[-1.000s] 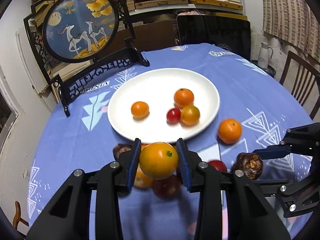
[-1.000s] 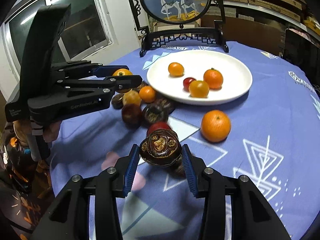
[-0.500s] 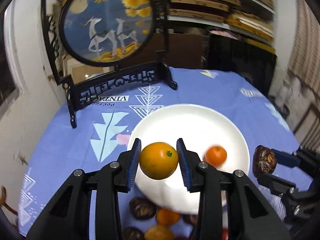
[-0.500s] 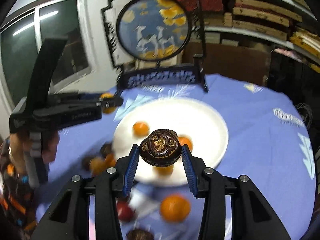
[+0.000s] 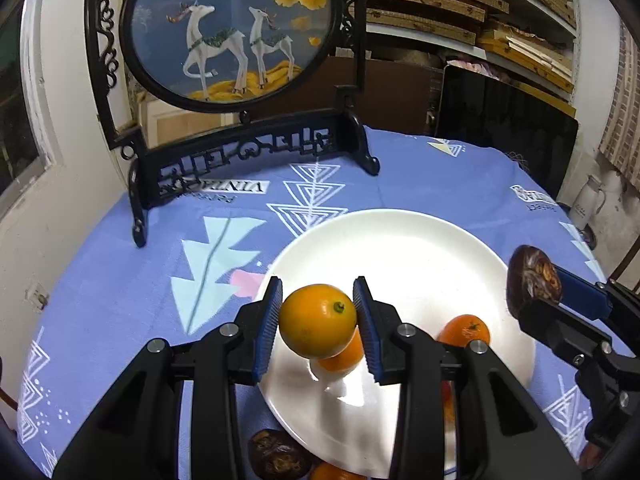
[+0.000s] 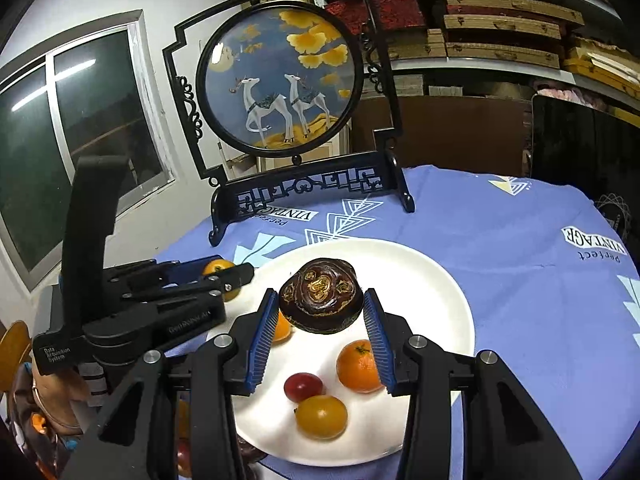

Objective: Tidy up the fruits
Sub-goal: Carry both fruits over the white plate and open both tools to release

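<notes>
My left gripper (image 5: 317,322) is shut on a yellow-orange citrus fruit (image 5: 316,320) and holds it above the near-left part of the white plate (image 5: 400,240). My right gripper (image 6: 321,316) is shut on a dark brown wrinkled fruit (image 6: 320,300) and holds it above the same plate (image 6: 432,280). On the plate lie a tangerine (image 6: 358,366), a red cherry tomato (image 6: 303,386), a yellow tomato (image 6: 321,416) and a small orange fruit (image 6: 282,328) partly hidden by my finger. The right gripper also shows in the left wrist view (image 5: 534,284), and the left gripper in the right wrist view (image 6: 236,274).
A round deer picture on a black carved stand (image 5: 240,144) stands at the back of the blue tablecloth (image 5: 120,280). More dark and orange fruits (image 5: 280,456) lie on the cloth at the plate's near edge. Shelves, a dark chair and a window are behind.
Both grippers have lifted their fruits off the cloth and moved forward over the plate. The loose fruits on the cloth have dropped to the bottom edge of the views.
</notes>
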Motion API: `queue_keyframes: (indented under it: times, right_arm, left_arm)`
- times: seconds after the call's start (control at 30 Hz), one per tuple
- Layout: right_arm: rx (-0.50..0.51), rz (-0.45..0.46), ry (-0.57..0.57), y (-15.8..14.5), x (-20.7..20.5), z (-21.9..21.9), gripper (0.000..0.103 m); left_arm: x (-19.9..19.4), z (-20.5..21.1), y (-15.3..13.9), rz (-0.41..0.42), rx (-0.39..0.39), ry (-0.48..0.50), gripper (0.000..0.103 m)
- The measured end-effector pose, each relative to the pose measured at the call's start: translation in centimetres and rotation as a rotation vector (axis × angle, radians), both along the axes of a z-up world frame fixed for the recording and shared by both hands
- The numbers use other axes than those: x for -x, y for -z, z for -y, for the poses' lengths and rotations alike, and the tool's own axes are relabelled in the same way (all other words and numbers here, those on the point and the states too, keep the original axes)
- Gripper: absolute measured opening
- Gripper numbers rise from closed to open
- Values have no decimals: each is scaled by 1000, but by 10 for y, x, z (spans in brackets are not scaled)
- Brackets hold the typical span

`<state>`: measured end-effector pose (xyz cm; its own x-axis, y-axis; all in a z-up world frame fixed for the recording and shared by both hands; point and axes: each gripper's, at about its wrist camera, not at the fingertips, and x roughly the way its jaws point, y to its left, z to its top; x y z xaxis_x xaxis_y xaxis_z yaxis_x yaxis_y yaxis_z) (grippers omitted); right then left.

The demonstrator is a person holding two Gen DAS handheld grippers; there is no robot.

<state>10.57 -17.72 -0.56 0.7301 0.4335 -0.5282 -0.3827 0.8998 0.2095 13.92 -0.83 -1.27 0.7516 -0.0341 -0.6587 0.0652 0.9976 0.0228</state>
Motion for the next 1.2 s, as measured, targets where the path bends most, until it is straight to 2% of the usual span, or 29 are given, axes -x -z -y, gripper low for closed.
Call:
queue_keyframes:
  times: [0.07, 0.3, 0.8, 1.2]
  right_arm:
    - [3, -6, 0, 2, 0, -1, 44]
    - [9, -15, 0, 8, -2, -4, 44]
    - [-21, -5, 50, 18, -8, 0, 44]
    - [-21, -33, 66, 31, -23, -3, 45]
  left_arm:
    - [1, 3, 1, 9, -30, -8, 36]
    - [1, 8, 2, 19, -58, -3, 36]
    - [4, 18, 6, 54, -70, 21, 36]
    - [-1, 25, 18, 28, -91, 18, 36]
